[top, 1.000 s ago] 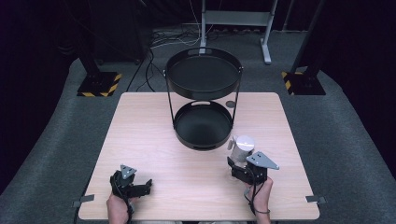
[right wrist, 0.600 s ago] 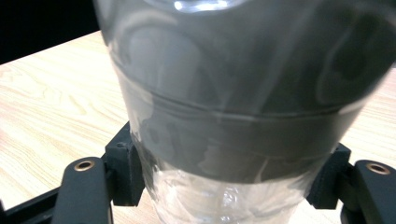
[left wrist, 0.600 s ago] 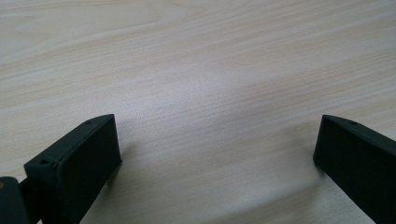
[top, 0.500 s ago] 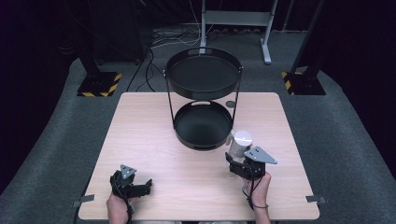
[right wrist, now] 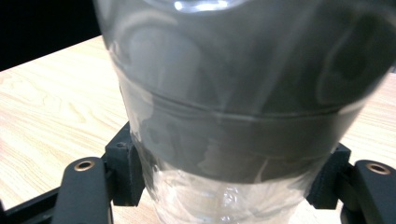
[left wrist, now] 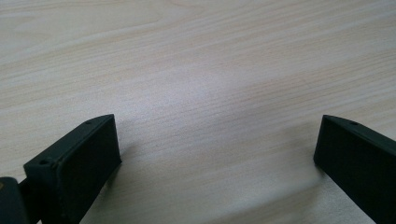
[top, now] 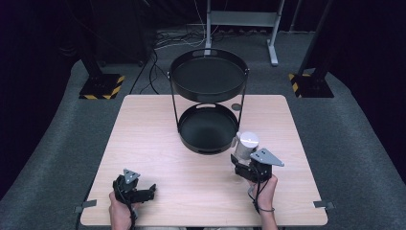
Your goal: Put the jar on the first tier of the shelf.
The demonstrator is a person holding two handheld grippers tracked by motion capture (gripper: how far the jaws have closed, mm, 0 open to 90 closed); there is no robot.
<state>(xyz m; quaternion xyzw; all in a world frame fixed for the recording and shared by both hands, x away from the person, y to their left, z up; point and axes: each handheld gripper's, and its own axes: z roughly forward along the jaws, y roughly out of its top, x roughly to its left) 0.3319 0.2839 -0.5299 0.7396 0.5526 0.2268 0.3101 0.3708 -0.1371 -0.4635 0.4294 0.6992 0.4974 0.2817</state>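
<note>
Left gripper (top: 146,193) rests near the table (top: 143,143) front edge, jaws spread wide with nothing between, right gripper (top: 238,165) clamps a clear, label-free plastic bottle (top: 247,143) just beside the black two-tier tray stand (top: 208,86) farther back.

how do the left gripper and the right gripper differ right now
The left gripper has its jaws wide apart with bare table between them; the right gripper is shut on the cup. The left gripper sits low near the table's front edge; the right gripper is beside the lower tray. Both are black and hand-held.
</note>
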